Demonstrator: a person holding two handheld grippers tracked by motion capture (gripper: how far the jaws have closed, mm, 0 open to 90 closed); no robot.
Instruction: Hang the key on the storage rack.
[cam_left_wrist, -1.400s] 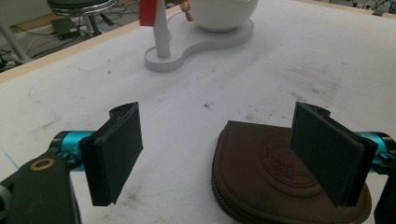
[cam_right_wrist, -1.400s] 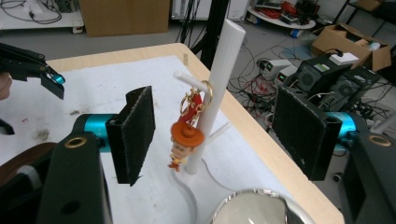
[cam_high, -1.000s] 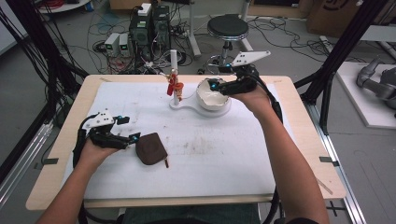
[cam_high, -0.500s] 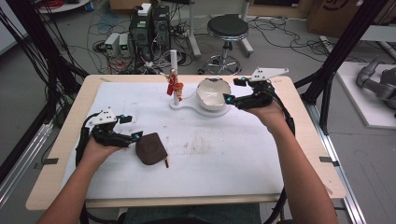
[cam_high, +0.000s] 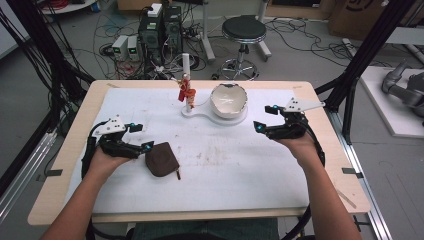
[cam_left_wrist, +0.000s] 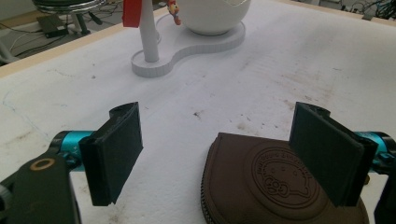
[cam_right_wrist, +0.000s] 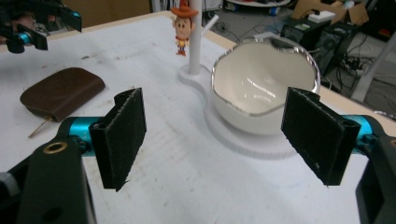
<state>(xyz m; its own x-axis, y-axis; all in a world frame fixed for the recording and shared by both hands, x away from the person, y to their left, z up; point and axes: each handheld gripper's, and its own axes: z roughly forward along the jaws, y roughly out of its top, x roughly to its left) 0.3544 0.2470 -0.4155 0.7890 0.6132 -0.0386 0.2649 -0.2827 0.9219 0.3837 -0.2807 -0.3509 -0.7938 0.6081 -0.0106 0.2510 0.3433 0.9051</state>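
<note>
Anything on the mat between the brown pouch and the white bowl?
No: between the brown pouch and the white bowl is bare, smudged mat, seen in the high view.

From above the person's side, we are looking forward and down over the whole worktop. Riding low on the left hand-held gripper, we are facing close across the brown pouch toward the white bowl stand. From the right hand-held gripper, we are facing that stand nearby, sharing the bowl, post and pouch with both other views.
</note>
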